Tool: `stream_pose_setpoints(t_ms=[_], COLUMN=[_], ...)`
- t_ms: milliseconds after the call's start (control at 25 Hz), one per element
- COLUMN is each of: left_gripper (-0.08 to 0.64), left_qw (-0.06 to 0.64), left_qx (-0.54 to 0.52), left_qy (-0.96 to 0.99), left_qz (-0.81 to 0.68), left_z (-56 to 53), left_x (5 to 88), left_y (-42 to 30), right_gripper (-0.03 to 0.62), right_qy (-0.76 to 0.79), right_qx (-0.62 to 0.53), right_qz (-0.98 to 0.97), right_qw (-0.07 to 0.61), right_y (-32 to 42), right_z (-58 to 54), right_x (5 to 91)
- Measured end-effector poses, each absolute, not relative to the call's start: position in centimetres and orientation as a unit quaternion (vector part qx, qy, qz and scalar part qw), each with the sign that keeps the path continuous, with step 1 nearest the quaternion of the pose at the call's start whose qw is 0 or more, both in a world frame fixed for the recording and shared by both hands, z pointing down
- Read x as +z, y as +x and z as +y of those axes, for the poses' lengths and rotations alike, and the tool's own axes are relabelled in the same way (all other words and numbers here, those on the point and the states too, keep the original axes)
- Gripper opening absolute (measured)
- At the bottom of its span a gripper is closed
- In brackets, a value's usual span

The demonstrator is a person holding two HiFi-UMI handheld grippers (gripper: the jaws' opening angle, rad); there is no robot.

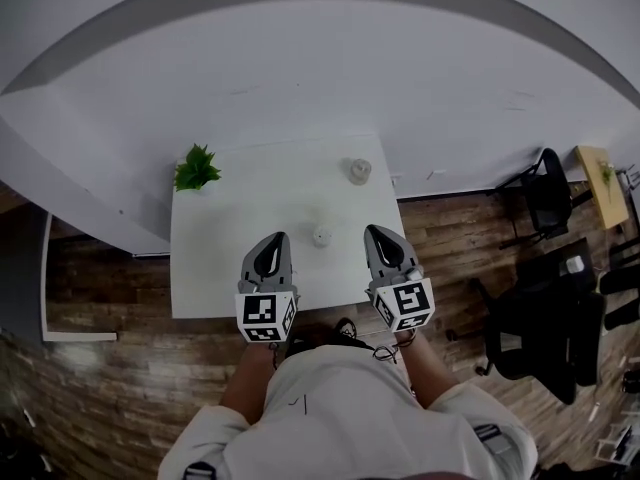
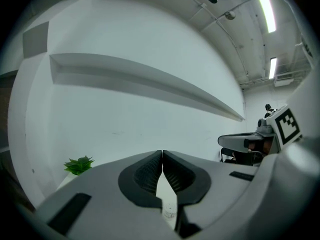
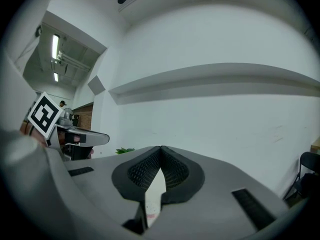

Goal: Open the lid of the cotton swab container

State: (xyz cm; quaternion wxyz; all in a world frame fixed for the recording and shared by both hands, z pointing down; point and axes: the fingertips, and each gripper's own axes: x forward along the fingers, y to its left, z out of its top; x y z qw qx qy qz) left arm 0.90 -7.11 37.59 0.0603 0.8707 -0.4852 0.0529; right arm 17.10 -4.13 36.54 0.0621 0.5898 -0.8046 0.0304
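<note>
White bench [image 1: 215, 268] with plant [image 1: 196, 168]: grey round piece [image 1: 360, 170], white round piece [image 1: 322, 236] right of plant, lid state unreadable; left gripper [image 1: 276, 238], right gripper [image 1: 374, 232] pressed together, empty.

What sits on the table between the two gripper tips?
The head view shows a small white round container between the left gripper and right gripper.

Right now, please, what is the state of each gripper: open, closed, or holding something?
Left gripper: closed, jaws together, holding nothing.
Right gripper: closed, jaws together, holding nothing.
</note>
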Motion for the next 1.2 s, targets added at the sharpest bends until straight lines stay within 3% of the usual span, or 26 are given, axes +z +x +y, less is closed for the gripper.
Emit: stream_pose_setpoints(t_ms=[1200], left_gripper=[0.021], left_qw=[0.070], left_qx=[0.043], left_qy=[0.875], left_qz=[-0.477], left_z=[-7.1], left_x=[38.3], left_y=[0.1], right_gripper=[-0.003], right_qy=[0.589], right_qx=[0.026], right_qz=[-0.804], right_qw=[0.078], right_y=[16.4], right_z=[-4.4], right_x=[37.2])
